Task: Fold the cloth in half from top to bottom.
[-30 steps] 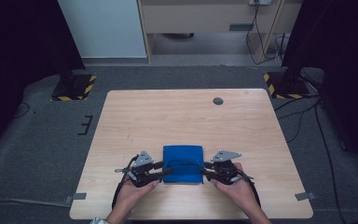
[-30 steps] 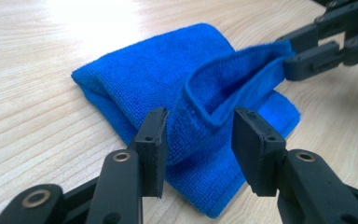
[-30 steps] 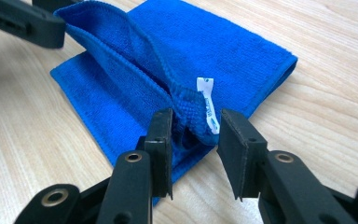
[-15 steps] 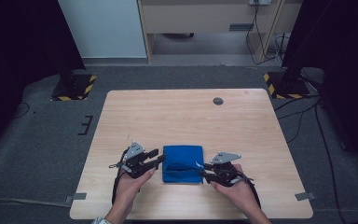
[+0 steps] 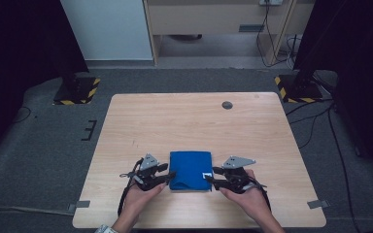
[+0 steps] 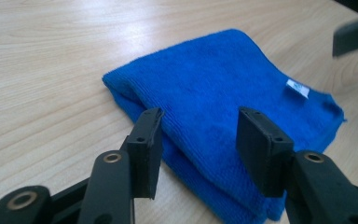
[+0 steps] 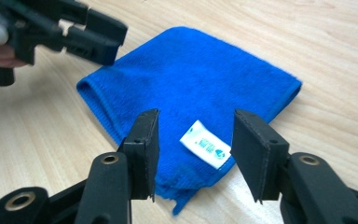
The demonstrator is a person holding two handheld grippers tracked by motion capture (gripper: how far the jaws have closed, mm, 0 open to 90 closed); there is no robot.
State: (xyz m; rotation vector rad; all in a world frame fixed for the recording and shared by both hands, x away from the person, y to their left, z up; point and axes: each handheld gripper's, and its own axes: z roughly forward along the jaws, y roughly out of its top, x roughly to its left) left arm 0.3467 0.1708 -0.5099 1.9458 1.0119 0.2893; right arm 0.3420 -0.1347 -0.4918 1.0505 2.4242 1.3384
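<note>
Blue cloth (image 5: 190, 170): a folded terry square, lying flat on the near middle of the table, between the two grippers.
Wooden table (image 5: 194, 121): pale grain, bare around the cloth; a small dark round disc (image 5: 227, 105) sits well apart near the far edge.
White label (image 7: 205, 150): sewn at the cloth's near right corner – it shows between the right gripper's jaws.
Containers: I can make out none on the table, so nothing is held in anything.
Left gripper (image 5: 167, 175): at the cloth's left edge; its jaws have just been opening and stand apart over the folded edge – not pressing on it.
Right gripper (image 5: 212, 177): at the cloth's right edge; its jaws have just been opening, apart above the labelled corner, gripping nothing.
</note>
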